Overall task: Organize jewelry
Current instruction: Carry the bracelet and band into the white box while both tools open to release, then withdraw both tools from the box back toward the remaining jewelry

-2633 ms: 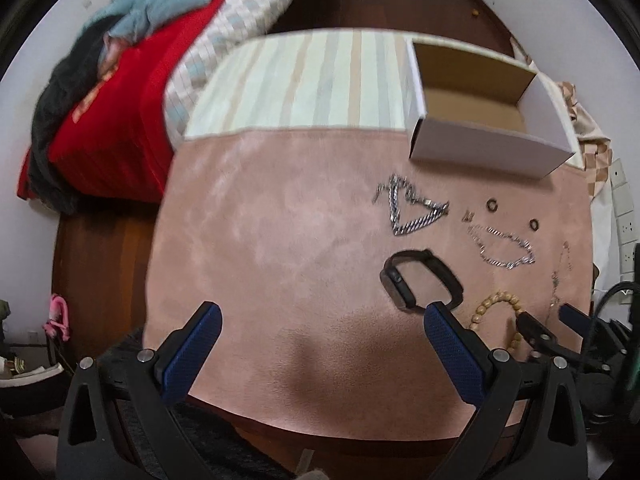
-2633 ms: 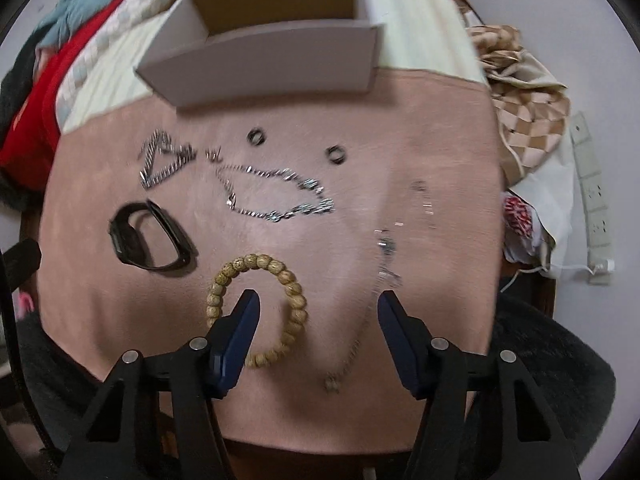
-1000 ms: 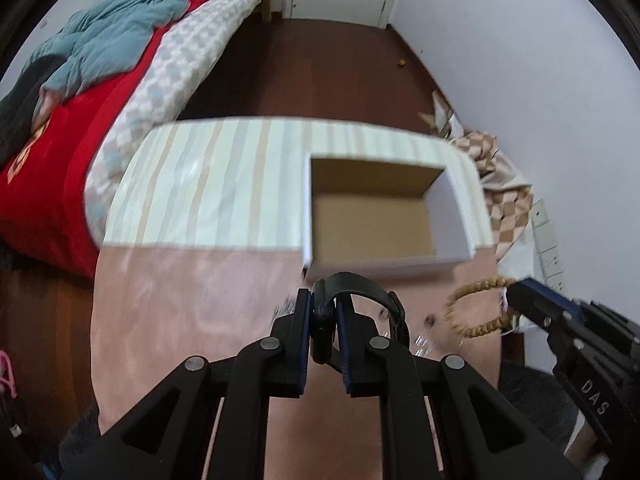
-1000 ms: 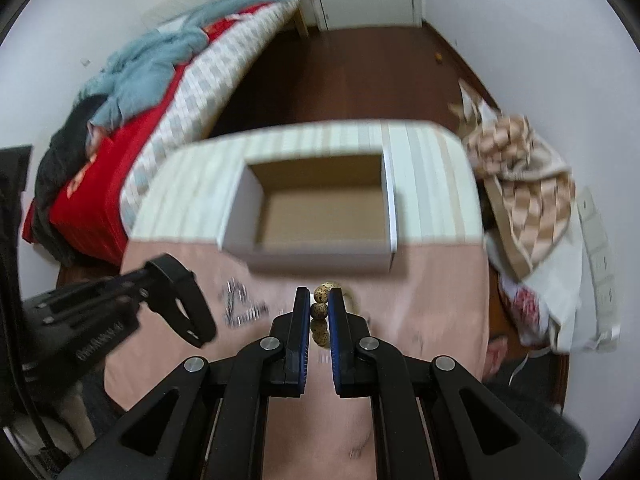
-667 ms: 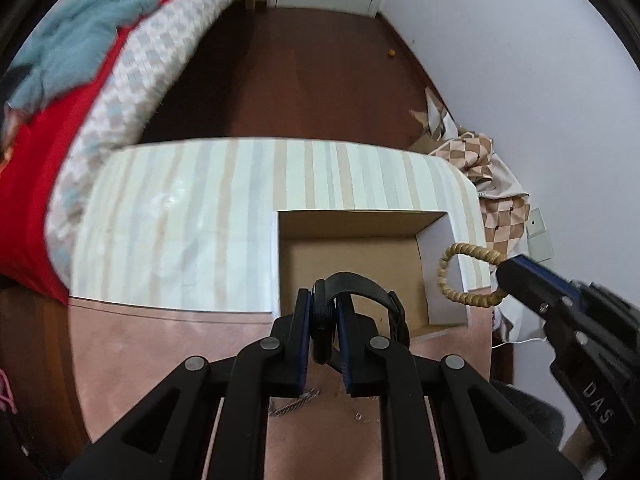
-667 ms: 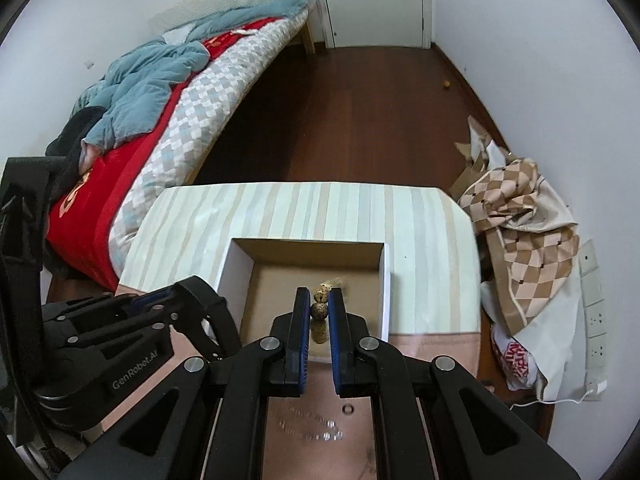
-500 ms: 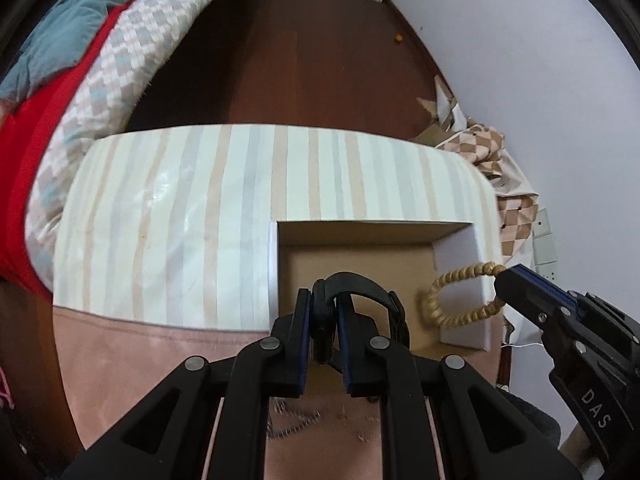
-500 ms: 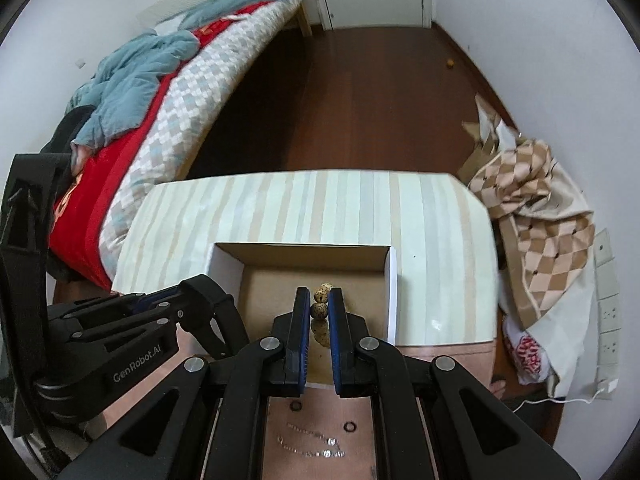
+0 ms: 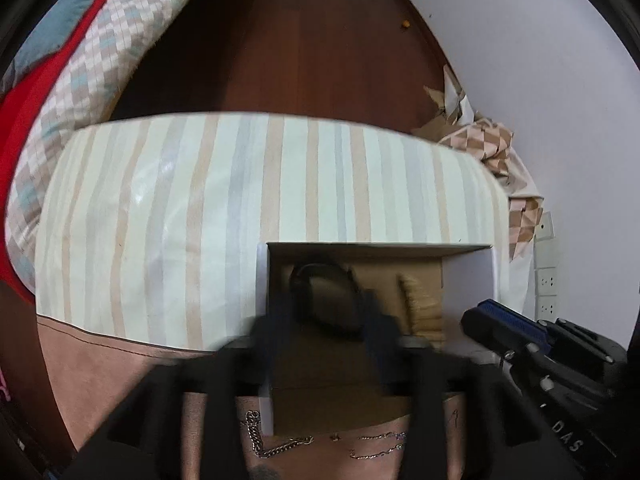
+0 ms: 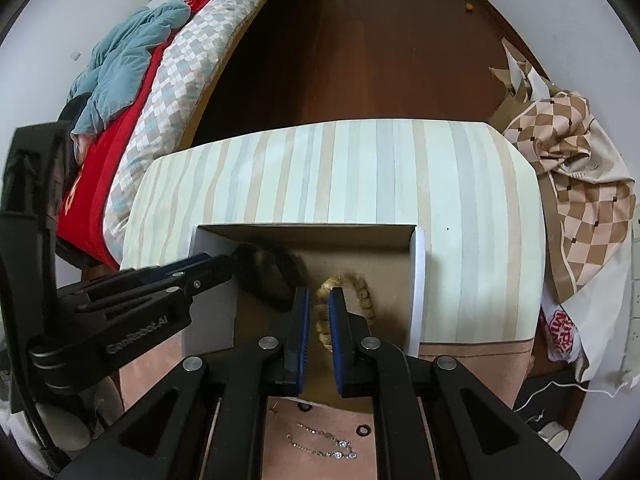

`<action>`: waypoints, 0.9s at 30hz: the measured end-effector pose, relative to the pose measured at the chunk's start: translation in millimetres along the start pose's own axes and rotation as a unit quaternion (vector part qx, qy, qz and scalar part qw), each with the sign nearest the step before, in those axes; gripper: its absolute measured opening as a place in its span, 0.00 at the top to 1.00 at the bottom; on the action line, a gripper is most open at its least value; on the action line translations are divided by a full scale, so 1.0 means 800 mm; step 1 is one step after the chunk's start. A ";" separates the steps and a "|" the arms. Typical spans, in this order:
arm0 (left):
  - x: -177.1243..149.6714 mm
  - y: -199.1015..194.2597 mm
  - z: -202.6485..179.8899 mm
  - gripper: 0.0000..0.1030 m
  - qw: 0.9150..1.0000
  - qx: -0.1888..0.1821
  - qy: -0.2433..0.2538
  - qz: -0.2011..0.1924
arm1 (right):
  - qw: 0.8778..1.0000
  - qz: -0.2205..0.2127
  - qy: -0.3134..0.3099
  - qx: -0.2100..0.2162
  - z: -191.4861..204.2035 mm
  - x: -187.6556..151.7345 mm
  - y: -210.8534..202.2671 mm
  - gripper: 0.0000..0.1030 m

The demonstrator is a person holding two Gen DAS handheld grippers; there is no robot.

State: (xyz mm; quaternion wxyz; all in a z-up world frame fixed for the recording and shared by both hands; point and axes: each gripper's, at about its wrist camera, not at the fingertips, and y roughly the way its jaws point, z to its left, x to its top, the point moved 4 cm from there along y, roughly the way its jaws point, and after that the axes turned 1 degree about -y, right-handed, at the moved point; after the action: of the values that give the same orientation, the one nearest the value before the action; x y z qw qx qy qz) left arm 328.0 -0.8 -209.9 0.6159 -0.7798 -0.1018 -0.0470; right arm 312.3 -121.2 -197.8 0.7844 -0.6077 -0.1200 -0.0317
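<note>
Your left claw (image 9: pixel 326 320) has spread apart and your right claw (image 10: pixel 319 312) has slackened, so the black wristband (image 9: pixel 320 296) and wooden bead bracelet (image 10: pixel 352 292) now drop inside the cardboard box (image 10: pixel 418 280), leaving the chains (image 10: pixel 324 442) on the near tabletop (image 10: pixel 472 364).

Left gripper (image 9: pixel 326 312) smeared by motion blur, jaw gap unreadable. Black band (image 9: pixel 320 296) blurred inside the box (image 9: pixel 262 280). Bead bracelet (image 10: pixel 360 286) partly hidden behind the right gripper (image 10: pixel 319 312). Silver chains (image 9: pixel 280 446) cut off at the cloth's near edge.
</note>
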 end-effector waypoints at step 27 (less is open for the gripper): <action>-0.089 -0.091 0.024 0.00 0.981 0.147 0.012 -0.129 | 0.977 -0.091 -0.025 -0.192 -0.002 -0.076 -0.071 0.03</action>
State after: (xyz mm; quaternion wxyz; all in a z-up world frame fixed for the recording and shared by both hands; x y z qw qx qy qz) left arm 241.6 26.7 -159.0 0.7141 -0.6602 -0.1994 -0.1199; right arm 242.4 -143.5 -158.7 0.6434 -0.7345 -0.1861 -0.1096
